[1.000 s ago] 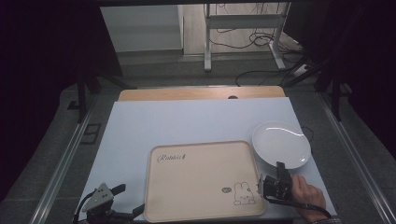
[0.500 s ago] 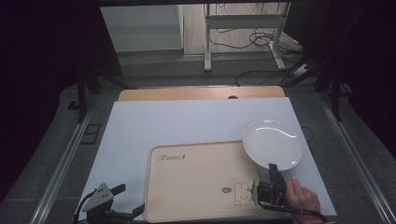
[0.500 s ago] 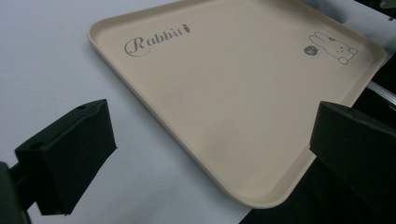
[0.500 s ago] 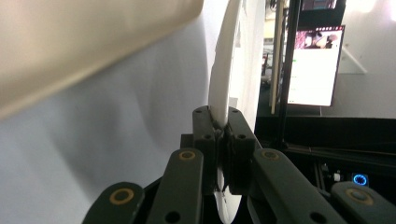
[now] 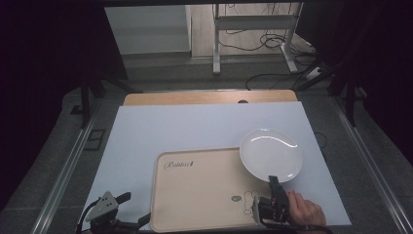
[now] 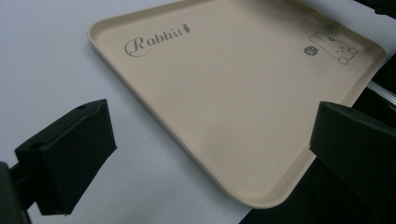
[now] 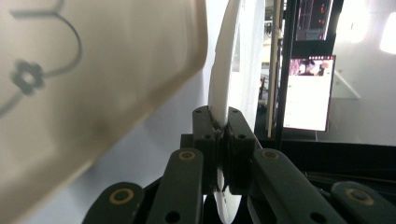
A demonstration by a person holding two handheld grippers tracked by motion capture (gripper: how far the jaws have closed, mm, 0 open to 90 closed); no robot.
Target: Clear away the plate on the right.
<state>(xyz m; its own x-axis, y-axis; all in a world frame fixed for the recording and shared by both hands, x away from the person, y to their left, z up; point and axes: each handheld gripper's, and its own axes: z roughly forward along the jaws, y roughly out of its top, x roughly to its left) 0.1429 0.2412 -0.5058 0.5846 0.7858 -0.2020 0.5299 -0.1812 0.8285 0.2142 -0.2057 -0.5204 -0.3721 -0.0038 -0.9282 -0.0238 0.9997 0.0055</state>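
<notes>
The right tool [image 5: 272,195] clamped the plate [image 5: 271,153] rim, presumably for transfer onto the tray [image 5: 204,195]; the left tool [image 6: 210,154] gaped, empty.

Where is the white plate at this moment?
In the high view the white plate is at the right, overlapping the far right corner of the beige tray. The right gripper holds its near rim between shut jaws.
</notes>
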